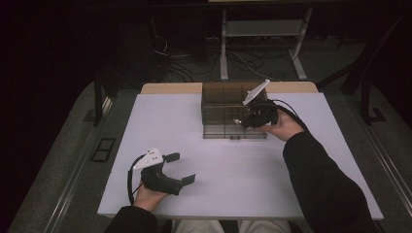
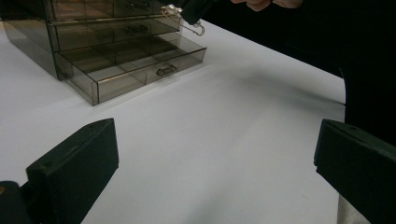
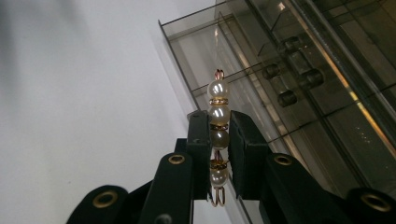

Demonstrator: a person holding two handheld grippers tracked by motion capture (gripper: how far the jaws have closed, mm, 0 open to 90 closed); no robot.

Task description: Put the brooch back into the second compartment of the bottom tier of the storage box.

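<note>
Pearl pin: one (image 3: 218, 126), a gold safety-pin clasp strung with four pearl beads and gold spacers, clamped between the fingers (image 3: 200, 140) of the right gripper (image 1: 252, 116); it hangs above the pulled-out bottom drawer of the organiser, its wire end sticking out past the gripper.
Pin seen from the left gripper view: small, high in the frame (image 2: 180, 14), over the organiser's front right corner.
Drawer organiser: one (image 1: 228, 109), smoky clear plastic, at the far middle of the bench; three drawers show in the left gripper view, the bottom one (image 2: 135, 70) drawn forward, the two above pushed in.
Drawer compartments: divided by clear partitions; how many cannot be counted.
Right gripper: one, closed on the pearl pin, held by the right hand (image 1: 282, 126) in a dark sleeve just in front of the organiser.
Left gripper: one (image 1: 180, 168), fingers spread wide with nothing between them, resting low near the bench's front left, well apart from the organiser.
Bench: one (image 1: 194, 141), white, bare between the two grippers.
Around: cables and a metal stand's legs on the floor beyond the bench.
</note>
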